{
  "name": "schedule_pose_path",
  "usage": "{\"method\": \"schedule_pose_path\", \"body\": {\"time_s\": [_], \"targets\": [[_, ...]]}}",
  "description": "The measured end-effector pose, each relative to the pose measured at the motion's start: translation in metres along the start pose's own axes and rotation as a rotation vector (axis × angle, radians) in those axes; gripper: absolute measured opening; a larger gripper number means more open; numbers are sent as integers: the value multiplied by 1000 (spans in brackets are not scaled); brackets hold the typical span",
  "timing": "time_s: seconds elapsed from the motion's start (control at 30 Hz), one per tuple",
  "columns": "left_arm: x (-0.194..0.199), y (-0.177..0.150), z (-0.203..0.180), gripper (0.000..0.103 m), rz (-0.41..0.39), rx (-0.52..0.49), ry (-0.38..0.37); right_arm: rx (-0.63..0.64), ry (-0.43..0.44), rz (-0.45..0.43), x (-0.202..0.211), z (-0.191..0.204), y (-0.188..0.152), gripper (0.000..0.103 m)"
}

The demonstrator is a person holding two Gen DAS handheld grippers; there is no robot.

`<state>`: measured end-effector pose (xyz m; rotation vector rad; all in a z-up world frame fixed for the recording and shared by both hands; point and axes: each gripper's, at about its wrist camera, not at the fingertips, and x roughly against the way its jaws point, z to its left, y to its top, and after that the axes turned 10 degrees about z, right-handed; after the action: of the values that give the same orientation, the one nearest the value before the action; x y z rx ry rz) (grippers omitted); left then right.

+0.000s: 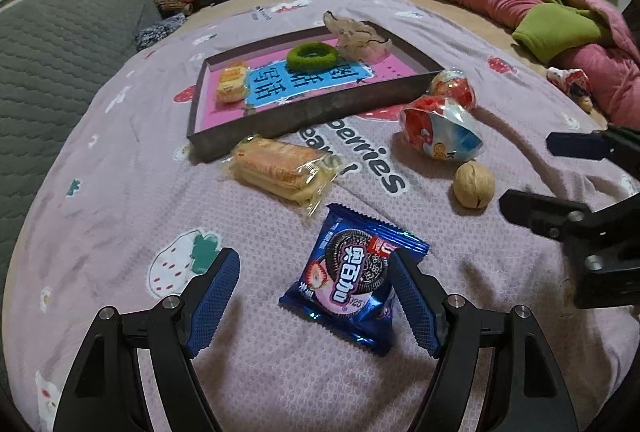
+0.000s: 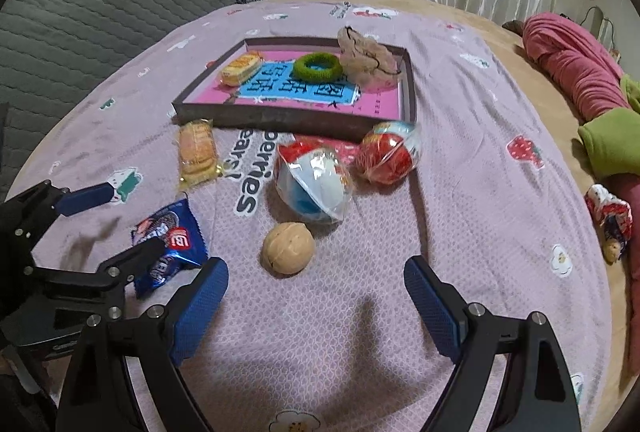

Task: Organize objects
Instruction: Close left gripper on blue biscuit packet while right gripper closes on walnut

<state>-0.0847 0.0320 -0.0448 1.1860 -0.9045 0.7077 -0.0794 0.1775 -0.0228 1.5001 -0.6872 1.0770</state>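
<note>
Left tongs (image 1: 316, 296): your jaws stand apart, astride the blue cookie packet (image 1: 352, 278) on the bed's pink sheet (image 1: 120, 200), pads not pressing it. Right tongs (image 2: 316, 306): your jaws stand apart, empty, the walnut (image 2: 287, 249) just ahead of them. Beyond: two foil-wrapped eggs (image 2: 314, 188) (image 2: 388, 152) side by side; a clear-wrapped biscuit pack (image 1: 286, 172) just beside the tray. Tray (image 1: 312, 116), farther off, holds a small yellow snack (image 1: 231, 83), a green hair ring (image 1: 312, 56) and a crumpled beige net (image 1: 360, 36).
</note>
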Motion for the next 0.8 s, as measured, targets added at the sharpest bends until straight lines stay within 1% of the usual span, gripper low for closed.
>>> {"method": "schedule_pose_path", "body": {"time_s": [0.23,0.37,0.73,0.8], "targets": [[-2,-2,-2,78,-23,-22,-41,-39,37,15,-16,-4,2,90],[-5,-3,-8,78,-24,-48,-41,-40,37,22,-23,-3,3,90],[-19,-3,-10,79,-8,-59,-78,-43,47,21,-34,1,4,89],[-24,-4,-10,79,0,-62,-69,-48,59,20,-36,1,4,89]]}}
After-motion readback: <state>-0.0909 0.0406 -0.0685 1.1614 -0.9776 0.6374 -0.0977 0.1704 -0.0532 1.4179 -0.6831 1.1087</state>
